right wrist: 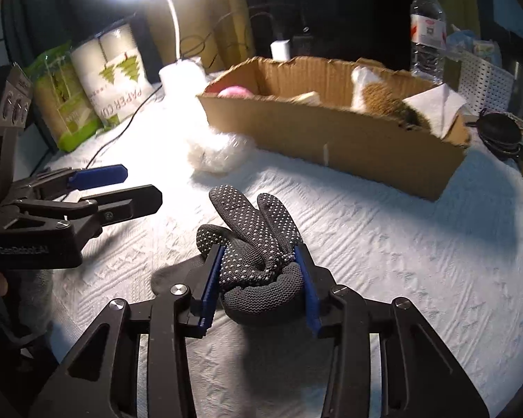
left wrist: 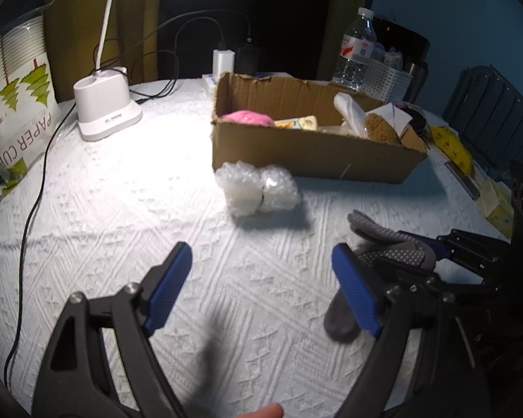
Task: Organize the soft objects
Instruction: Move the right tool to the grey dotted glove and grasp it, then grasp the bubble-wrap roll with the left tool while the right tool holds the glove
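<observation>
A round table covered with a white, embossed quilted cloth (left wrist: 129, 209) fills the scene, lit brightly by a white desk lamp on a blocky base (left wrist: 106, 108); the room behind is dark, with olive curtains and a blue wall.

The right gripper (right wrist: 258, 275), black with blue pads, pinches a grey knitted glove with white grip dots (right wrist: 258, 244), bunching it between the pads just above the cloth. The left gripper (left wrist: 261, 285) hovers over bare cloth, its jaws spread with nothing between them.

Further back sits an open brown cardboard box (left wrist: 313, 153) holding a pink soft ball (left wrist: 247, 117) and a brown-and-white plush item (right wrist: 383, 101). A clear bubble-wrap bundle (left wrist: 258, 188) lies just in front of the box.

Along the edge stand a bagged stack of paper cups (left wrist: 17, 104), a clear plastic water bottle (left wrist: 355, 52) and a white perforated basket (left wrist: 387, 82).
</observation>
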A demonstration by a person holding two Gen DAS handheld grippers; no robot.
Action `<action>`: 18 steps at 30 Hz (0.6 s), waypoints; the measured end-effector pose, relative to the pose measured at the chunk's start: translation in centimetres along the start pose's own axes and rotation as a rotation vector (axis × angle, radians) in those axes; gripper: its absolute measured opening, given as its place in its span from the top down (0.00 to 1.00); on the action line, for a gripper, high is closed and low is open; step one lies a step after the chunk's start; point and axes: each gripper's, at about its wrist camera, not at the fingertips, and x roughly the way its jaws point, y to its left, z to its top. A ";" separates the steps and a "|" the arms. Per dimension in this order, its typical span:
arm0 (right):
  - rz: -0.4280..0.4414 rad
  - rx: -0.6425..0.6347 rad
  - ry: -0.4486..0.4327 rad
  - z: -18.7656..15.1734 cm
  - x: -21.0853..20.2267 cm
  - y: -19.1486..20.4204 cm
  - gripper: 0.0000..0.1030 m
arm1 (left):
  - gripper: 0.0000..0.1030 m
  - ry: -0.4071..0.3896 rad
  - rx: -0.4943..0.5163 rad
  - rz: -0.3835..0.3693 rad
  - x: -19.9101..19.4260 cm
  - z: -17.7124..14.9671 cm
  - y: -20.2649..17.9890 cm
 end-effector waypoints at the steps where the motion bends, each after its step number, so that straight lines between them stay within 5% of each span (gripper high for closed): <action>1: -0.002 0.006 -0.008 0.2 -0.3 -0.4 0.58 | 0.19 -0.002 0.004 0.001 0.1 0.4 -0.2; 18: -0.046 0.111 -0.056 2.4 -1.4 -7.4 0.58 | 0.19 0.043 0.068 0.104 6.3 4.8 -1.1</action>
